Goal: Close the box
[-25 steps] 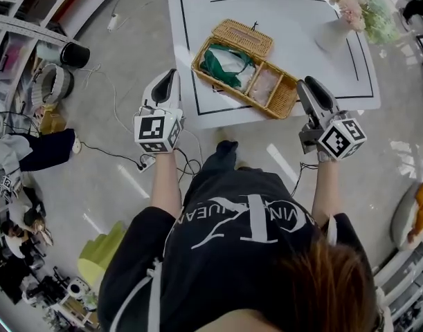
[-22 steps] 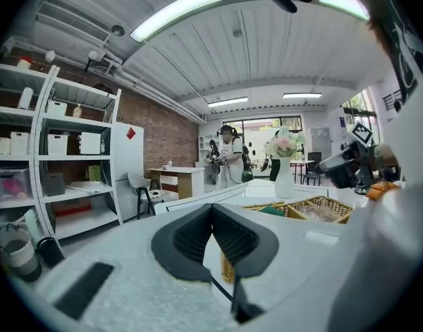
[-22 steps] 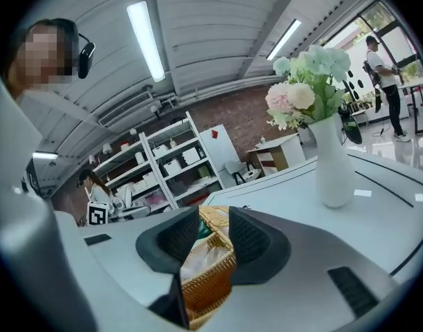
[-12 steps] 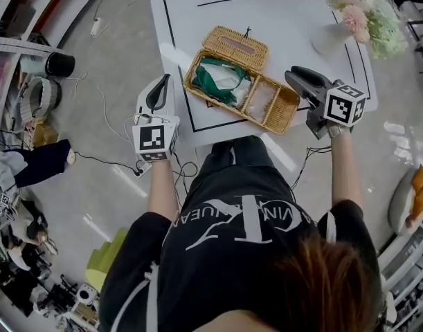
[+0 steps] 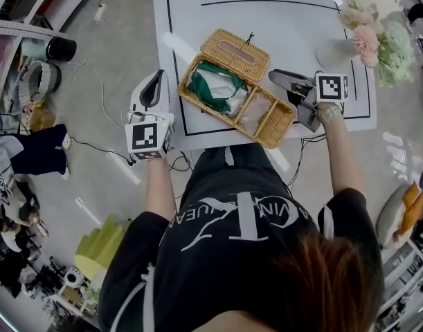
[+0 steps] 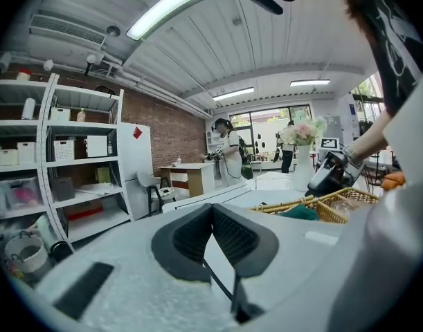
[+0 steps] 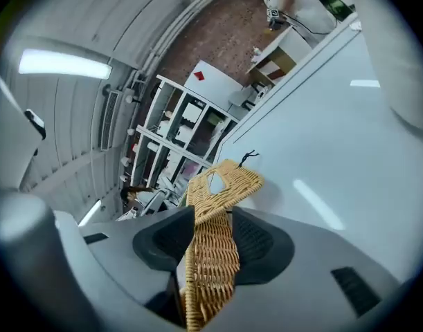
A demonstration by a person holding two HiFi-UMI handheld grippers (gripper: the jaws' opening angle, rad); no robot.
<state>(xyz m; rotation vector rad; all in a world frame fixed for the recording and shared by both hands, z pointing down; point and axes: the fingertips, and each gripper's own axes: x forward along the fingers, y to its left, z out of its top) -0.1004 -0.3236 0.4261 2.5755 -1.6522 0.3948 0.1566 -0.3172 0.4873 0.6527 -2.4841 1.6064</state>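
Overhead, box [image 5: 223,118]: wicker, open on the white table [image 5: 280,19], lid [image 5: 235,45] swung back, green cloth [image 5: 211,85] inside.
Left gripper [image 5: 158,76]: just off the table's left edge, apart from the box.
Right gripper [image 5: 275,75]: at the box's right end.
Left gripper view, jaws: pressed together, empty.
Right gripper view, jaws: spread, just been opening; wicker shows between them.

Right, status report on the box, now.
Left gripper shut, empty. Right gripper jaws just opening, box end between them, ungripped. Lid tipped back, open. Green cloth inside; nothing blocks lid.
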